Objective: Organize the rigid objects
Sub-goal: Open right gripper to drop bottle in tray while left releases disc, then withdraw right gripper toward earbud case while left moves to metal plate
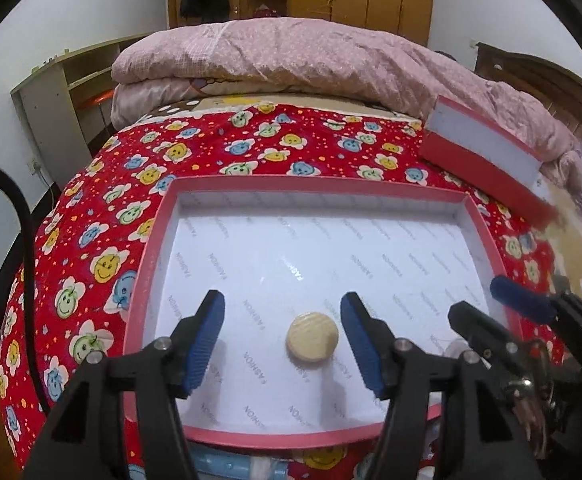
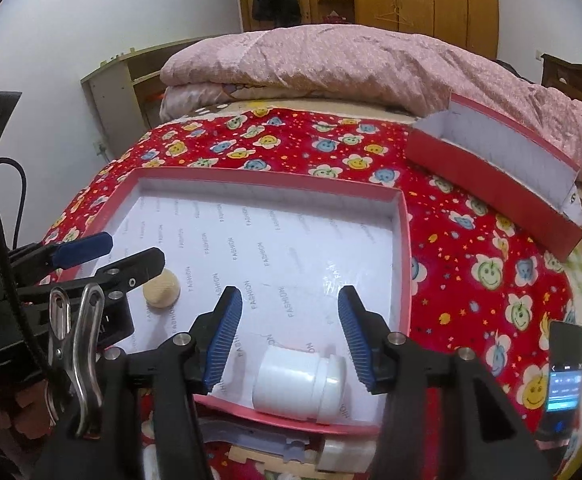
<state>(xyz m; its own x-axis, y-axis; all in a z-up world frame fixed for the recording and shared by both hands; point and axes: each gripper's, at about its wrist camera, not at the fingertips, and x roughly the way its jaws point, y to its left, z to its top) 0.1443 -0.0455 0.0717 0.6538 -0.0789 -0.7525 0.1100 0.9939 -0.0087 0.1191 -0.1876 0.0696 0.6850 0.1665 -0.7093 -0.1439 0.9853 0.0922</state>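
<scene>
A shallow red-rimmed box (image 1: 371,187) with white "FASHION" lining lies on the bed; it also shows in the right wrist view (image 2: 405,240). A round wooden disc (image 1: 312,336) lies inside it, between the open fingers of my left gripper (image 1: 283,344); the disc shows in the right wrist view too (image 2: 161,287). A white plastic jar (image 2: 299,380) lies on its side in the box near its front edge, between the open fingers of my right gripper (image 2: 291,340). Neither gripper holds anything.
A second red box (image 2: 491,176) rests tilted at the back right against a pink quilt (image 2: 371,64). A phone (image 2: 565,368) lies at the right edge. Pale blue, white and wooden objects (image 2: 291,452) lie on the bedspread before the box.
</scene>
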